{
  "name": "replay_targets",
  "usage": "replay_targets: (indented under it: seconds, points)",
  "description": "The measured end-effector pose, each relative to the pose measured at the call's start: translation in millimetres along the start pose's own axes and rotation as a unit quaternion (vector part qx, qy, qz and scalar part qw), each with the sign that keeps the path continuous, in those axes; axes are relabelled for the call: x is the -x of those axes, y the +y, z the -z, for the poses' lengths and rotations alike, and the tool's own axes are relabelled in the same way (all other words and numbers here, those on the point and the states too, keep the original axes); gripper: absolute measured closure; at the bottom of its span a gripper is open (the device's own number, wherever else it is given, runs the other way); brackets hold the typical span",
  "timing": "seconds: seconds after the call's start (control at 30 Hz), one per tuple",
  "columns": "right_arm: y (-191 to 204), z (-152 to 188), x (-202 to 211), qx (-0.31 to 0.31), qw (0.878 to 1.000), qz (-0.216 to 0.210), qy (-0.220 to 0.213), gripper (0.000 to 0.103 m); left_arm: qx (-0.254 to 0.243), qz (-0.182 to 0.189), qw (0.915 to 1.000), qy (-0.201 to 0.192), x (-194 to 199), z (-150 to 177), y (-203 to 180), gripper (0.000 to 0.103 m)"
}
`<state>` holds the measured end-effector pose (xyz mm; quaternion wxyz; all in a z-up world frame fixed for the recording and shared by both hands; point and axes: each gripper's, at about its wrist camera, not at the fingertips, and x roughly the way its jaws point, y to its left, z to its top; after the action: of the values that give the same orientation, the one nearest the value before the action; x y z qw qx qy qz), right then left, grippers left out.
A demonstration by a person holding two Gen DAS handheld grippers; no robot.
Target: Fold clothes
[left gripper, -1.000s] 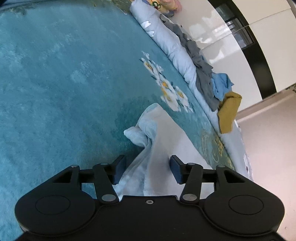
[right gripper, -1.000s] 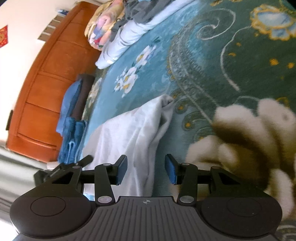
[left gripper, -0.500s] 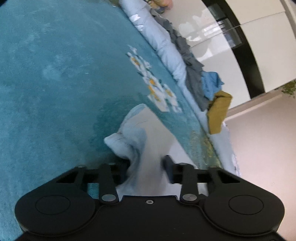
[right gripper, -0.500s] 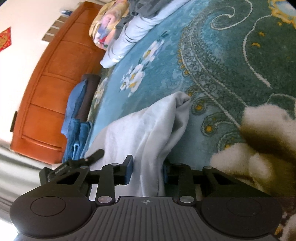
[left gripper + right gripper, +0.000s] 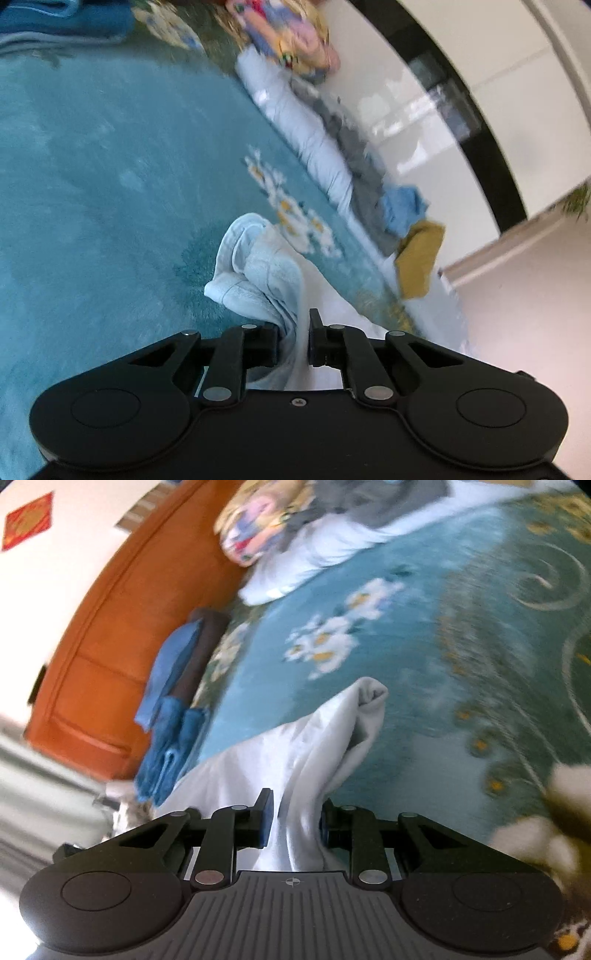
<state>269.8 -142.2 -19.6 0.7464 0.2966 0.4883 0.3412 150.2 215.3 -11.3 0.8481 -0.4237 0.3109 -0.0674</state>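
Low in both frames, the left gripper (image 5: 293, 341) and right gripper (image 5: 293, 821) are closing, each pinching the pale blue garment (image 5: 266, 273) bunched over the teal floral blanket (image 5: 92, 184).

Teal floral bedspread (image 5: 92, 166) everywhere; orange headboard (image 5: 122, 627) at ten o'clock, patterned pillow (image 5: 255, 528) at twelve, black-framed wardrobe (image 5: 461, 110) at two.

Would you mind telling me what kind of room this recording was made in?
Most likely a bedroom: a wooden headboard, a floral pillow and a teal patterned bedspread strewn with clothes.
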Motion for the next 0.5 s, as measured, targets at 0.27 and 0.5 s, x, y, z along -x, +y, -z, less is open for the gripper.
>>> replay_targets:
  seconds: [0.27, 0.5]
  points:
    - [34.0, -1.7, -40.3, 0.054, 0.996, -0.017, 0.075, 0.082, 0.039, -0.021, 0.9973, -0.059, 71.8, 27.5, 19.2, 0.093]
    - [19.5, 8.8, -62.7, 0.067, 0.993, 0.051, 0.084, 0.081, 0.049, -0.094, 0.9941, -0.026, 66.9, 35.7, 56.8, 0.091]
